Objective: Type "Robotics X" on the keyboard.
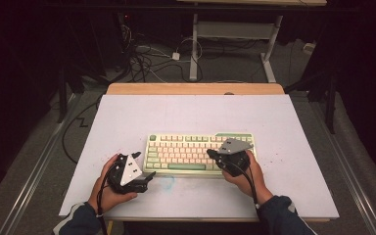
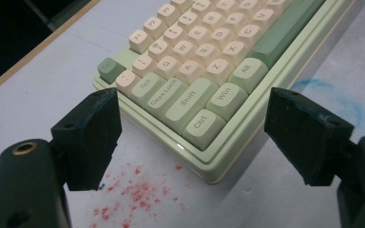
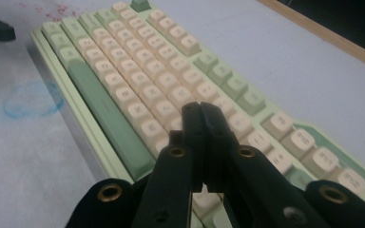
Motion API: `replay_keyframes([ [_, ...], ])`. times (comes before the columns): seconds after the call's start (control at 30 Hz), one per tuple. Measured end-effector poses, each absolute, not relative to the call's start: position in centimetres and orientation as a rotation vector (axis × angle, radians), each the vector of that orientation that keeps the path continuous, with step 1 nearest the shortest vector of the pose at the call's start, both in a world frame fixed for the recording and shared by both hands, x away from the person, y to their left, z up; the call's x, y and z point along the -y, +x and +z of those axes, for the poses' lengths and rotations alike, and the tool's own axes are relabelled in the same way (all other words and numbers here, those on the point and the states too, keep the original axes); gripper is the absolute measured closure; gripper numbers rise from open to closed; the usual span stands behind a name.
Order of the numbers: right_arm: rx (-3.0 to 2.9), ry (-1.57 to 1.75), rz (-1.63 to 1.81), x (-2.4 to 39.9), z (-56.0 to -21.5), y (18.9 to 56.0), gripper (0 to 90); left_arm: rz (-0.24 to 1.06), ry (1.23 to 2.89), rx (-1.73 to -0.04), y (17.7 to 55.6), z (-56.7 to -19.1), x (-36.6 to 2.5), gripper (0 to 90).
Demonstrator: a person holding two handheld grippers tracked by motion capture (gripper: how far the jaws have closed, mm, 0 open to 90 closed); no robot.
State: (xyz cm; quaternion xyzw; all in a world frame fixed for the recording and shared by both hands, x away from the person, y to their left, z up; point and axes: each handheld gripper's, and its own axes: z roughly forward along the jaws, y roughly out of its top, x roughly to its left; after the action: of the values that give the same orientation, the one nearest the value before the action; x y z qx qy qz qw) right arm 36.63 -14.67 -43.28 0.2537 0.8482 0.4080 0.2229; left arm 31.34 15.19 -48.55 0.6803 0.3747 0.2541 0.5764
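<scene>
Your right gripper point(image 3: 200, 111) hovers over the mechanical keyboard's point(image 1: 198, 152) rounded cream keycaps, matte black jaws pressed together, empty. Your left gripper point(image 2: 190, 137) stands spread before its glossy green corner. The keyboard lies mid-table point(image 1: 127, 117).

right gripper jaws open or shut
Shut. In the right gripper view the right gripper has both black jaws pressed together, nothing between them, above the keyboard.

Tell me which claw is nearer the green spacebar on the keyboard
Right. The right claw, shut, hovers over the keys just above the spacebar's right end; the left claw, open, sits off the keyboard's left front corner.
</scene>
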Motion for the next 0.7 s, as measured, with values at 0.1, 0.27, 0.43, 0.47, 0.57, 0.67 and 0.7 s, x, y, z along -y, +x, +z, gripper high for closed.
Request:
replay_keyframes([
  [0.1,-2.354,0.68,1.115,13.5,-43.2,37.2,90.0,0.586,1.599,-0.874,31.3,-48.7,-15.1,19.0],
  [0.27,-2.358,0.696,1.079,12.4,-43.4,38.4,90.0,0.58,1.617,-0.872,31.3,-48.9,-14.9,19.0],
  [0.43,-2.376,0.712,1.046,11.9,-43.7,39.4,90.0,0.578,1.618,-0.871,31.3,-48.9,-14.9,19.0],
  [0.47,-2.381,0.717,1.038,11.8,-43.8,39.5,90.0,0.578,1.617,-0.873,31.3,-48.9,-14.9,18.9],
  [0.57,-2.405,0.71,1.013,11.5,-44.1,39.6,90.0,0.579,1.618,-0.873,31.4,-49.0,-14.9,19.0],
  [0.67,-2.415,0.7,1.001,11.2,-44.3,39.6,90.0,0.575,1.623,-0.872,31.3,-49.0,-14.9,19.0],
  [0.7,-2.416,0.702,0.995,11.1,-44.4,39.6,90.0,0.577,1.627,-0.871,31.3,-49.1,-14.8,18.9],
])
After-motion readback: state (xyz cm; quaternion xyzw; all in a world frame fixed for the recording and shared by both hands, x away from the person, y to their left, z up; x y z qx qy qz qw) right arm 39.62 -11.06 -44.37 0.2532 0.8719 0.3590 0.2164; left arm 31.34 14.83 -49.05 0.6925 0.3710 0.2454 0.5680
